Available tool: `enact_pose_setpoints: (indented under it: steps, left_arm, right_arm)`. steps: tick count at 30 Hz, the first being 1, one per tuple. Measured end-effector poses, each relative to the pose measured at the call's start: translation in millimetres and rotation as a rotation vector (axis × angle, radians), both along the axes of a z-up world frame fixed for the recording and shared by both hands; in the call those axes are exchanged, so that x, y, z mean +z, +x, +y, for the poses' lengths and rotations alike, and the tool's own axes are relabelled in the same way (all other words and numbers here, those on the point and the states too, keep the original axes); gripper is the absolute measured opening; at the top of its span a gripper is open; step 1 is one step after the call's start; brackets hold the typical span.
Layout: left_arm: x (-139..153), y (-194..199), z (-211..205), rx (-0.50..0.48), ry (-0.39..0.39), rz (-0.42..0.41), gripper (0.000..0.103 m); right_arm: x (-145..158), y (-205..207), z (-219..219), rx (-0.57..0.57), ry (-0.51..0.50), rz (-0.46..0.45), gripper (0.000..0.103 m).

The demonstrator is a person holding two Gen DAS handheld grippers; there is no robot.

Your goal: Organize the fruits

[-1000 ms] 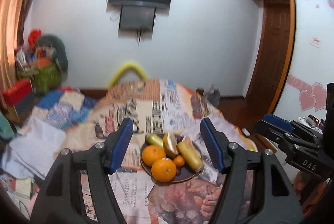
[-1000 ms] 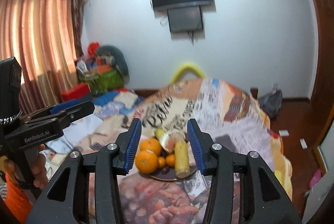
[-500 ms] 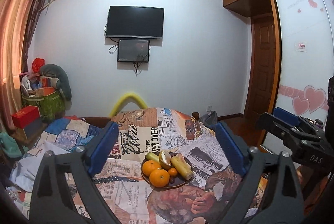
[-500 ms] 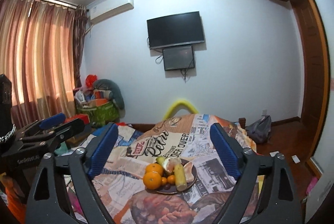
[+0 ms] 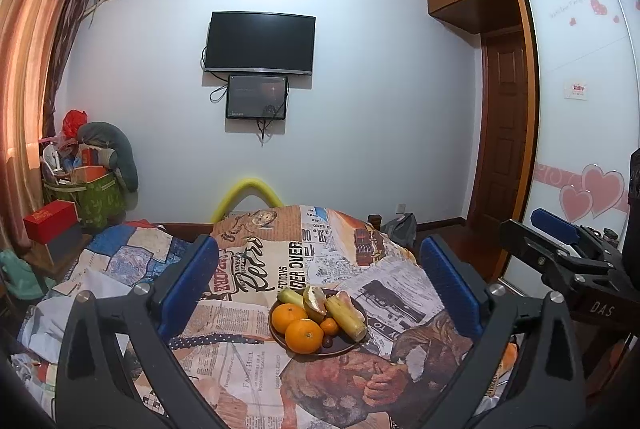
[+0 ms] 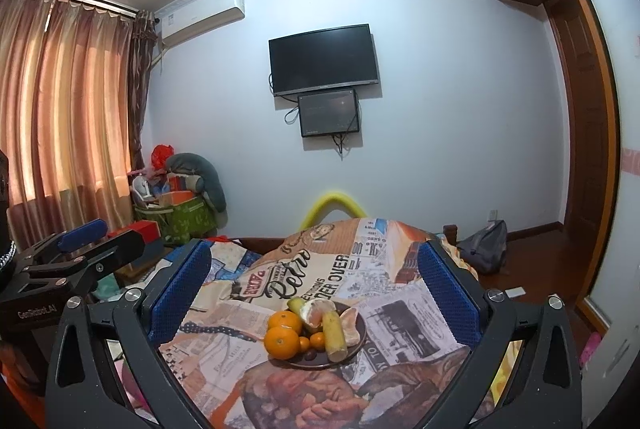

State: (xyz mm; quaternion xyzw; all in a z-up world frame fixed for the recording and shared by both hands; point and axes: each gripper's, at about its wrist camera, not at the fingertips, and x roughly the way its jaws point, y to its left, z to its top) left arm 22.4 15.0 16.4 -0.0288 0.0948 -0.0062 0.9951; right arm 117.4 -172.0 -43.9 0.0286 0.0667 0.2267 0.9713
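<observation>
Left gripper [image 5: 320, 285] and right gripper [image 6: 314, 285], jaws spread wide after just opening, nothing between the pads; both hang apart from the fruit. Beyond them a dark plate [image 5: 347, 348] rests on a newsprint-patterned cover [image 5: 256, 361], bearing two large oranges [image 5: 303, 336], two small ones [image 6: 318, 341], two yellow-green stalk pieces [image 5: 346, 316], peeled citrus pieces [image 6: 316, 311] and some dark small fruits [image 5: 327, 341], count unclear. The left view alone shows the right gripper at its right edge and a heart-decorated sliding door [image 5: 592, 189]; the right view alone shows the left gripper at its left edge and a wide curtain [image 6: 60, 117]. On the far wall: one television [image 5: 259, 43] and one smaller screen [image 5: 256, 97].
</observation>
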Motion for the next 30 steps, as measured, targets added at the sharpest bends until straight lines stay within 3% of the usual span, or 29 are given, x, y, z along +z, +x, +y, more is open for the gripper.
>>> enact_pose_setpoints:
  steps: [30]
  left_arm:
    - [-6.4, 4.8, -3.4, -0.001, -0.001, 0.01, 0.103]
  right_arm:
    - [0.1, 0.6, -2.5, 0.001, 0.004, 0.016, 0.103]
